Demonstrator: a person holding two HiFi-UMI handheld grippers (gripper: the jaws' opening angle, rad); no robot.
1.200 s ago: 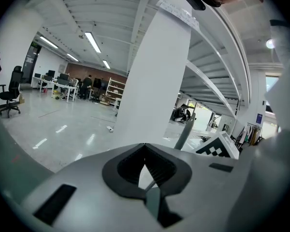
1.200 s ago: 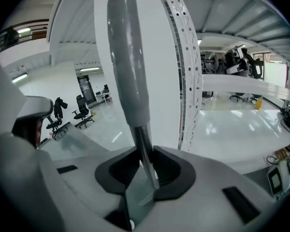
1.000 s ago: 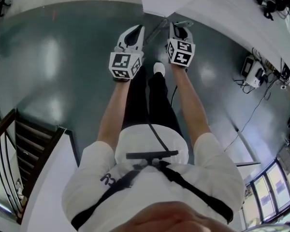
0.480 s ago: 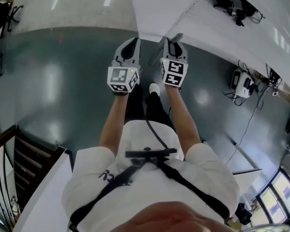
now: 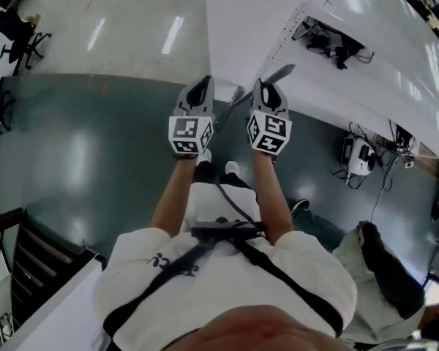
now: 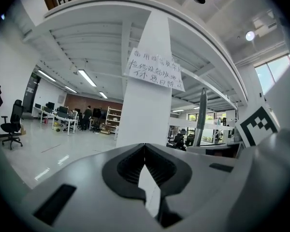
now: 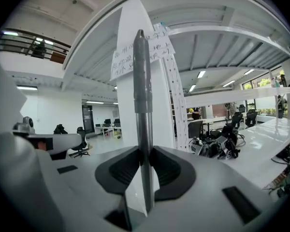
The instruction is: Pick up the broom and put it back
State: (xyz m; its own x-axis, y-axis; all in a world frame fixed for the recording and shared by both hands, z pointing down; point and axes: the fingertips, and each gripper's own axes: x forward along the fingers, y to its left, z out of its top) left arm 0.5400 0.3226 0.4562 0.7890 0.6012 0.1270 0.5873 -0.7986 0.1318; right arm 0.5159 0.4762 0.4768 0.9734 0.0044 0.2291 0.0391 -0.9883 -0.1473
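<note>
Right tongs [image 7: 144, 154]: closed on the broom handle [image 7: 141, 81]; the grey metal shaft is clamped between the pads and is seen rising straight above them in the right gripper view.
Left tongs [image 6: 144, 148]: closed on nothing; the jaws are met at their tips; they are held just beside the right tongs, with the handle seen off to their right.
Broom: carried by its handle alone; in the head view the shaft is seen slanting between the two tongs; the brush end is shown in no view.
Surroundings: a white pillar [image 6: 147, 110] with a paper notice [image 6: 154, 70] is faced; a dark green floor [image 5: 95, 145] lies below.
Done: the pick-up is judged complete, since the handle is gripped and held up in front of the person.
Left: the putting back; no storage spot can be identified; carrying, standing and releasing are judged to be outstanding.
</note>
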